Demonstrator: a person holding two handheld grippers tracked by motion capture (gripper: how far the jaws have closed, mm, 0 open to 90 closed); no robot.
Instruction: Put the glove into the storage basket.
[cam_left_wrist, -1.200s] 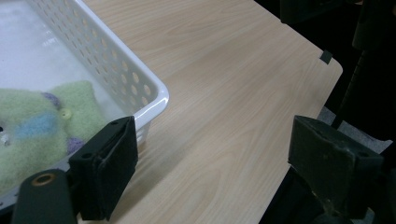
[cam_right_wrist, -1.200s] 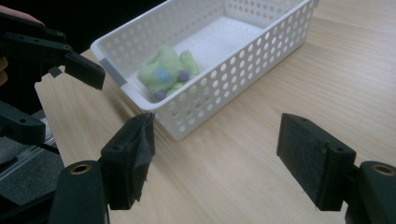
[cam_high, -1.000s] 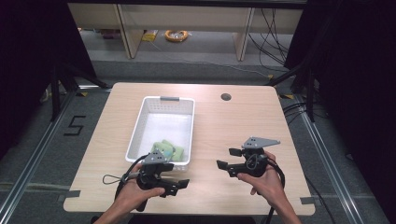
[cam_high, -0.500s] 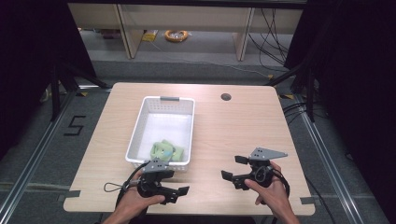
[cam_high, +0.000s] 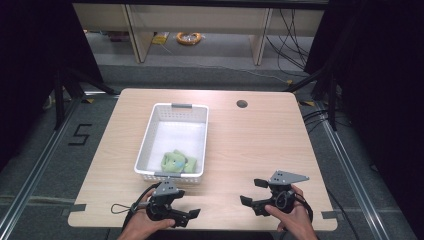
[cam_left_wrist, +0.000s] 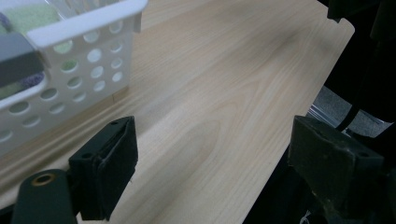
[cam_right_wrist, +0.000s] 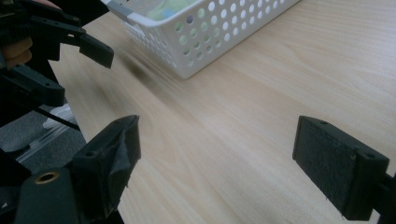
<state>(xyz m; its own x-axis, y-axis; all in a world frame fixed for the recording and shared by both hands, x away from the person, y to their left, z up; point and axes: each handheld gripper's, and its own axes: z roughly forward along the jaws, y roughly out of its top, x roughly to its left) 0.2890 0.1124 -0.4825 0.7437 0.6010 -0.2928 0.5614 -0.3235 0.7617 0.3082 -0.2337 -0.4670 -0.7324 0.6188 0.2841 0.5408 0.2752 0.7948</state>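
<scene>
Two grippers, left (cam_high: 187, 216) and right (cam_high: 252, 192), are hovering with fingers wide and empty, needing level approach toward the basket (cam_high: 146, 145) on the desk (cam_high: 260, 145).

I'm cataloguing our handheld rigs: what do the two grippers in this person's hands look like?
Both are black, angular handheld units with two flat, block-shaped jaws faced with dark pads. The left gripper carries a small grey plate on top and trails a thin black cable that loops on the table. The right gripper bears a larger grey three-cornered plate. No sleeves or gloves are visible on the hands.
</scene>
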